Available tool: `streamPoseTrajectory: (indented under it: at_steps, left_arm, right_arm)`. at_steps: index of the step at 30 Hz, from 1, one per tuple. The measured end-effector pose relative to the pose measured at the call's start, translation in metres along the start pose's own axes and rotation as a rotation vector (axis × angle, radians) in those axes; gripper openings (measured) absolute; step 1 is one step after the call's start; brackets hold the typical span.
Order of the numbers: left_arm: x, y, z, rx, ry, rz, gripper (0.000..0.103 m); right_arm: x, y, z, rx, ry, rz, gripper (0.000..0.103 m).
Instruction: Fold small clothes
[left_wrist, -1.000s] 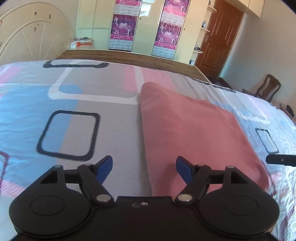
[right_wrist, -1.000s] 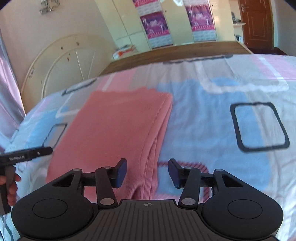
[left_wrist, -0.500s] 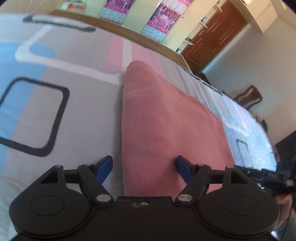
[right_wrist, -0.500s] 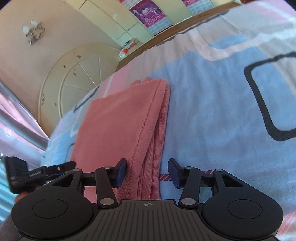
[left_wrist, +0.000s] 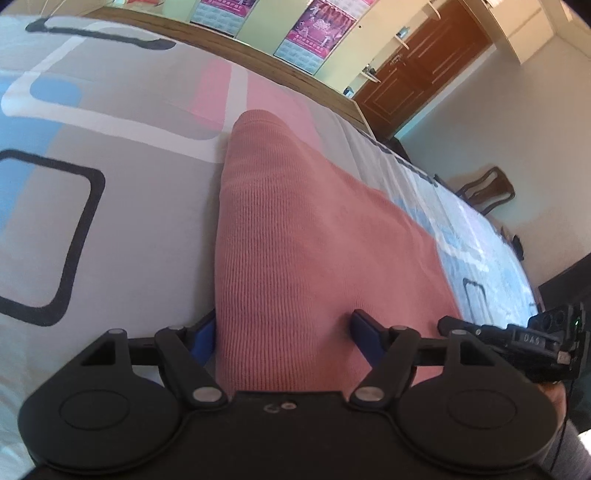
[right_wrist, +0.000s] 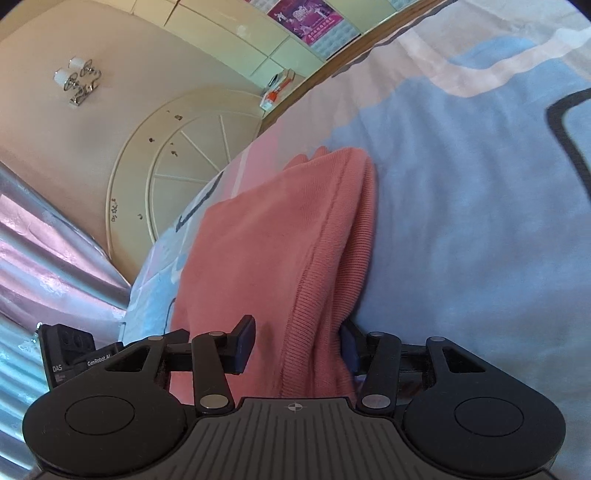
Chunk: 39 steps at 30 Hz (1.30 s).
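Now astride the near corners of the garment (left_wrist: 314, 251), a pink knit lying flat and already folded on the bedspread (left_wrist: 110, 221). Left gripper (left_wrist: 282, 334): spread wide, one blue pad tucked under the folded left edge, the other above the cloth, nothing pinched yet. Right gripper (right_wrist: 297, 341): likewise parted, straddling the stacked layers of the right edge, one pad over the top sheet, the other hidden low beside the pile. Likely trouble: closing on only the top layer, so the lower ones sag out and spoil the fold; or catching bedspread with the cloth, since the lower pads press into soft bedding; or uneven lifting between the two sides, skewing the crease. Underneath, a soft patterned cover in grey, blue and pink. Beyond, a headboard (right_wrist: 177, 147), wardrobe (left_wrist: 273, 40), brown door (left_wrist: 424, 70) and chair (left_wrist: 487, 188).
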<state>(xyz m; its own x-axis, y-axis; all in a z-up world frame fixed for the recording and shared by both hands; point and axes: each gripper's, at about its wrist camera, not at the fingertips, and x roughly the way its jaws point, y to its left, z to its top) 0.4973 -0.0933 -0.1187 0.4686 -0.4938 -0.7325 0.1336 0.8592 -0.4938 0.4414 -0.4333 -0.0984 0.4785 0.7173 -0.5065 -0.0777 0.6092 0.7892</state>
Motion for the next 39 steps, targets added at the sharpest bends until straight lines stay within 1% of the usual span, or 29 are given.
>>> streamPoseTrajectory:
  at_steps: [2,4,6,7,8,12,14,17,19,22,25,28,32,36,39]
  left_arm:
    - [0.002,-0.005,-0.001,0.020,-0.005,0.025,0.073]
    - [0.004,-0.012,-0.002,0.040,-0.012,0.055,0.072]
    - [0.005,-0.019,-0.002,0.065,-0.015,0.080,0.063]
    - [0.005,-0.021,-0.001,0.070,-0.018,0.083,0.054]
    - [0.005,-0.025,0.000,0.079,-0.021,0.094,0.049]
    - [0.002,-0.036,0.002,0.144,-0.031,0.124,0.039]
    - [-0.001,-0.040,0.002,0.164,-0.042,0.125,0.034]
    - [-0.010,-0.044,0.001,0.192,-0.059,0.118,0.031]
    - [-0.017,-0.042,0.002,0.205,-0.068,0.096,0.030]
    - [-0.031,-0.039,0.007,0.215,-0.086,0.060,0.030]
    - [-0.050,-0.032,0.012,0.234,-0.108,0.048,0.030]
    - [-0.075,-0.015,0.016,0.245,-0.133,0.050,0.030]
    - [-0.114,0.021,0.021,0.243,-0.165,0.080,0.030]
    - [-0.152,0.064,0.021,0.232,-0.179,0.133,0.030]
    - [-0.174,0.098,0.019,0.205,-0.177,0.170,0.030]
  right_arm:
    - [0.000,-0.005,0.000,0.016,-0.003,0.002,0.045]
    - [0.005,0.003,0.001,-0.008,-0.004,-0.029,0.043]
    - [0.011,0.017,0.000,-0.073,-0.004,-0.095,0.031]
    - [0.014,0.025,-0.001,-0.115,-0.005,-0.135,0.027]
    - [0.017,0.032,-0.004,-0.154,-0.007,-0.164,0.025]
    - [0.023,0.057,-0.016,-0.276,-0.022,-0.269,0.022]
    - [0.024,0.066,-0.021,-0.312,-0.035,-0.307,0.021]
    - [0.023,0.078,-0.030,-0.357,-0.063,-0.346,0.021]
    - [0.018,0.087,-0.031,-0.361,-0.094,-0.347,0.021]
    - [0.017,0.107,-0.033,-0.388,-0.115,-0.363,0.021]
    - [0.020,0.137,-0.037,-0.456,-0.128,-0.380,0.021]
    - [0.031,0.168,-0.043,-0.501,-0.140,-0.374,0.021]
    - [0.063,0.207,-0.052,-0.540,-0.139,-0.339,0.021]
    - [0.110,0.244,-0.069,-0.568,-0.119,-0.291,0.021]
    - [0.148,0.263,-0.081,-0.562,-0.094,-0.249,0.021]
